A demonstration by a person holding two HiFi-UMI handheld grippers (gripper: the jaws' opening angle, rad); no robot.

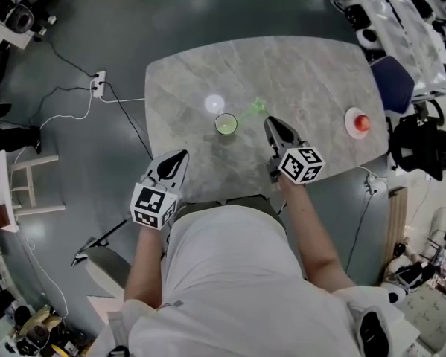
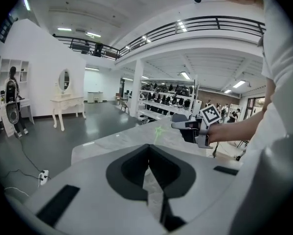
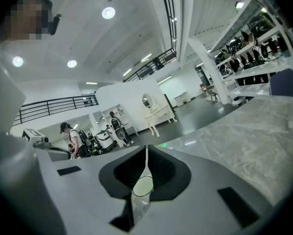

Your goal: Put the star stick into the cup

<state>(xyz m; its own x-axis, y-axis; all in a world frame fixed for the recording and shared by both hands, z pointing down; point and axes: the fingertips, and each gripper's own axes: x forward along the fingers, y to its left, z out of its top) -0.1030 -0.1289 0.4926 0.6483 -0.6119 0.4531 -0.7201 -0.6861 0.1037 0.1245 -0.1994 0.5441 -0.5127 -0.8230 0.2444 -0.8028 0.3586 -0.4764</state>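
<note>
A small green cup [image 1: 225,123] stands upright near the middle of the grey marble table [image 1: 312,73]. Just right of it and farther back, the pale green star stick [image 1: 258,108] lies flat; it also shows faintly as the star stick [image 2: 159,130] in the left gripper view. My right gripper [image 1: 270,122] hovers just short of the stick, to the right of the cup, jaws shut with nothing in them. Through the slit behind its jaws the cup [image 3: 143,185] appears. My left gripper [image 1: 182,155] is at the near left table edge, shut and empty.
A red object on a white plate [image 1: 358,123] sits near the table's right edge. A blue chair [image 1: 392,82] stands past that edge. A power strip [image 1: 97,84] and cables lie on the floor to the left. The person's body is against the table's near edge.
</note>
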